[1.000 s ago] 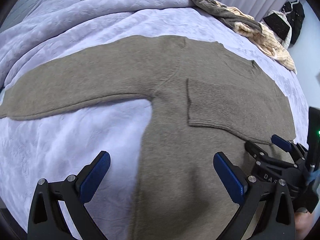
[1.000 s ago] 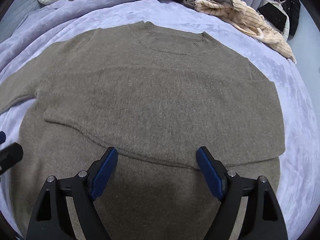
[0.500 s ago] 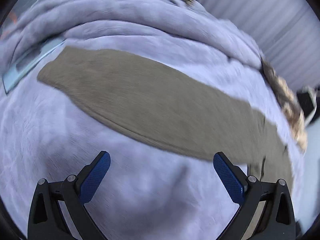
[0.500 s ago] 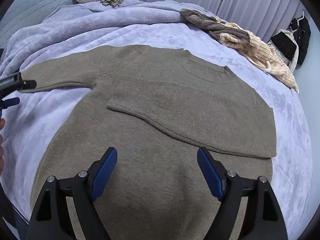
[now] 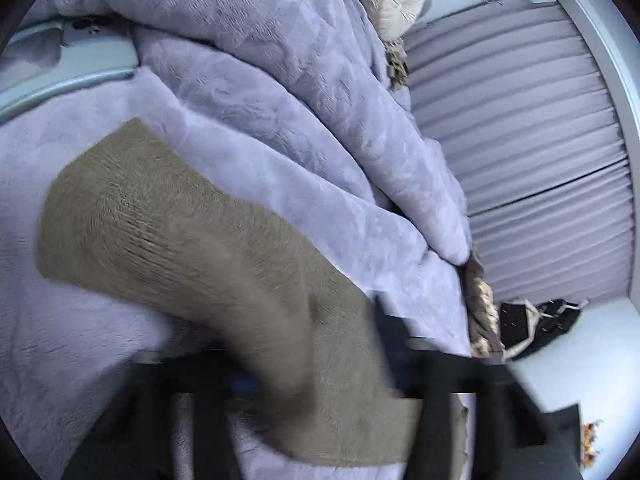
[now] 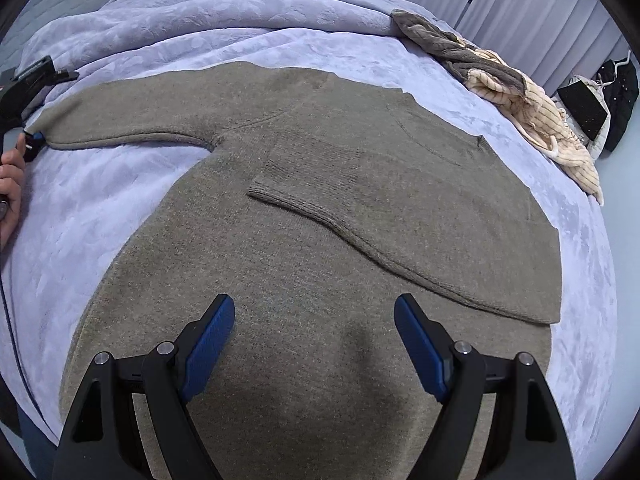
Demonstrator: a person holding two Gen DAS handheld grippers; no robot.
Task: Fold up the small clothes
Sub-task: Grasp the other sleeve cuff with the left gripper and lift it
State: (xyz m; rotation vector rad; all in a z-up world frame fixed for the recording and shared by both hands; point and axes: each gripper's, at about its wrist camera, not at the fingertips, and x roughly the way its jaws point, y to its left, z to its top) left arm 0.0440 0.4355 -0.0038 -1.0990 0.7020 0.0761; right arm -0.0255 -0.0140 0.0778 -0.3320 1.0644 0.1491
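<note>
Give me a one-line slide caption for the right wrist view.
Open right gripper hovers over a brown sweater on a lilac blanket, one sleeve folded across, left gripper at the other cuff.

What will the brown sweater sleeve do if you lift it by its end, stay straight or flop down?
Probably flop: the sleeve is soft knit lying limp on the blanket. It likely bends where held, as the other sleeve already lies folded flat across the sweater. It looks light, and the fuzzy blanket may drag on it.

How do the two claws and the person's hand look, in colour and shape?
The right claw has black angular arms with silver bolts and ribbed blue pads. The left claw is black with a blue tip. The hand is bare; a thin dark cable hangs below it.
</note>
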